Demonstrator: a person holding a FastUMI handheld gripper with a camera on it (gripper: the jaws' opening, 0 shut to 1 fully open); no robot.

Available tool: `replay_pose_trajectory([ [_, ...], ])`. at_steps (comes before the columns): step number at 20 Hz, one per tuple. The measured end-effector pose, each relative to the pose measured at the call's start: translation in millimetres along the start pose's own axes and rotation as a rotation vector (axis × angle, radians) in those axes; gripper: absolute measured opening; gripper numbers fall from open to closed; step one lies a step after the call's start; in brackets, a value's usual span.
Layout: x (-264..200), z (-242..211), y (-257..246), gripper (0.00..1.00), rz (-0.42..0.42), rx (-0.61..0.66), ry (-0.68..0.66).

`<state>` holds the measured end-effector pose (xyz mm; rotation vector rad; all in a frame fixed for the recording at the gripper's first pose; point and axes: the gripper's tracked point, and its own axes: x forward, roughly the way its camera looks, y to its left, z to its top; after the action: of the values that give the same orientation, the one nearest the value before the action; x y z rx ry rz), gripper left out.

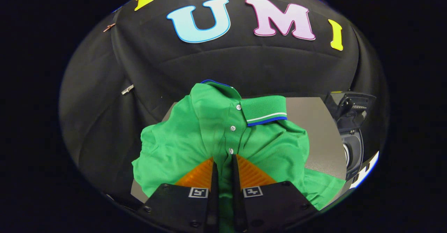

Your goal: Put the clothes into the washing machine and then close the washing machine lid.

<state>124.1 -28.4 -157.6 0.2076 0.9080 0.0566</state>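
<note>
The tool [225, 161] has its two fingers drawn nearly together on a fold of the green polo shirt [209, 135], pinching the button placket between them, likely so the whole garment can be lifted in one bunch. The shirt is heaped on the grey table [314, 128], collar [265, 112] turned up beyond the fingertips, one part trailing toward the table's near edge. Bare table lies to the right of the shirt, and past that edge stands what looks like the washing machine [351, 128], its lid apparently raised.
</note>
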Motion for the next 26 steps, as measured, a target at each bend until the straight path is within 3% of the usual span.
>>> replay_pose_trajectory([
  [1,-3.5,0.1,-4.7,0.21,-0.023,-0.071,0.002],
  [3,-0.6,2.1,-4.8,0.05,-0.059,-0.147,0.003],
  [12,-50.5,58.0,19.2,0.05,0.017,-0.242,-0.268],
  [19,-74.7,74.5,11.4,0.05,0.043,-0.3,-0.314],
  [26,-94.1,91.9,-29.2,0.05,0.081,-0.298,-0.358],
])
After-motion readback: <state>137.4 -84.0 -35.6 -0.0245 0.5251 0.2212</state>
